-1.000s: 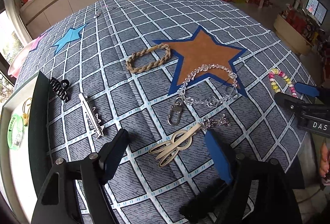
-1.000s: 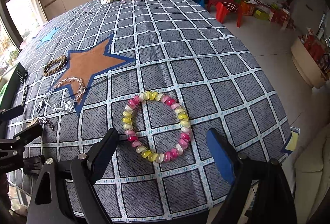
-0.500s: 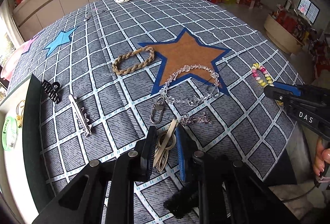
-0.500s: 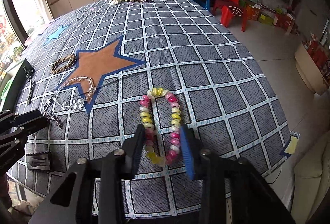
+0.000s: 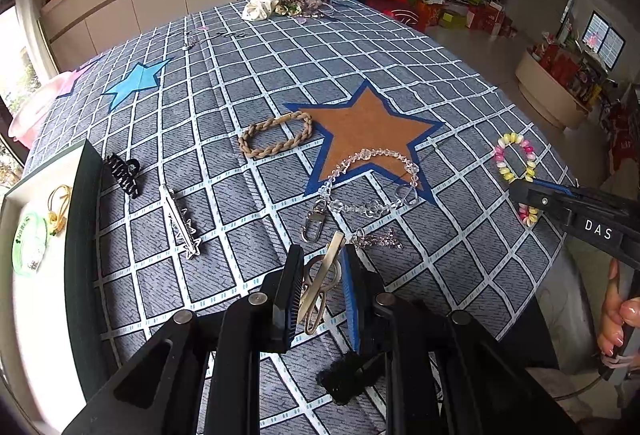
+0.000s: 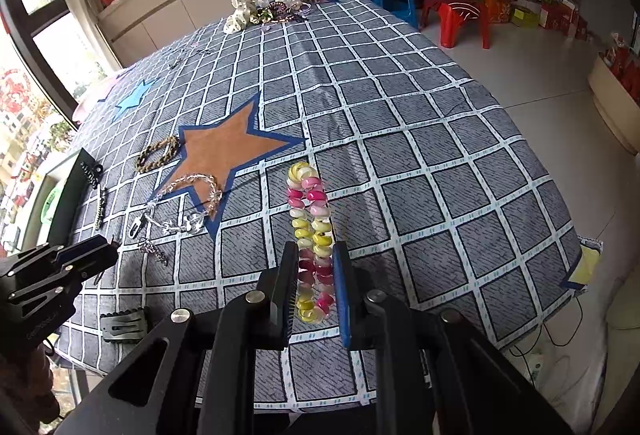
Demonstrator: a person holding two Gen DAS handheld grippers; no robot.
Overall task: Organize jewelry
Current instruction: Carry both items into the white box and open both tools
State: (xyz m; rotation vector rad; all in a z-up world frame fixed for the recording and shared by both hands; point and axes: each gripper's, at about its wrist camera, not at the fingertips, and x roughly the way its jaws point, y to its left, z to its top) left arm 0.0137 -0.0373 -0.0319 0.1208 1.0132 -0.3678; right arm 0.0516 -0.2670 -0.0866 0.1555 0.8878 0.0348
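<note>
Gold hair clip (image 5: 320, 281) clamped in my left gripper (image 5: 320, 275), apparently just off the checked tablecloth (image 5: 224, 103). Bead bracelet (image 6: 312, 235), squeezed flat, pinched by my right gripper (image 6: 316, 287), whose jaws were just closing. Crystal chain (image 5: 372, 179) at 12 o'clock of the clip.

The bench (image 5: 400, 47) was covered by a grey cloth (image 5: 248, 75) gridded in white, with an orange star (image 5: 360, 123) and a blue star (image 5: 136, 81) on it. On it lay a braided tan bracelet (image 5: 276, 135) just beside the orange star, a clear bead chain (image 5: 372, 179) across that star's lower points, a black claw clip (image 5: 122, 173), a silver hair clip (image 5: 180, 223) and a heap of scrunchies (image 5: 288, 1) at the far edge.
</note>
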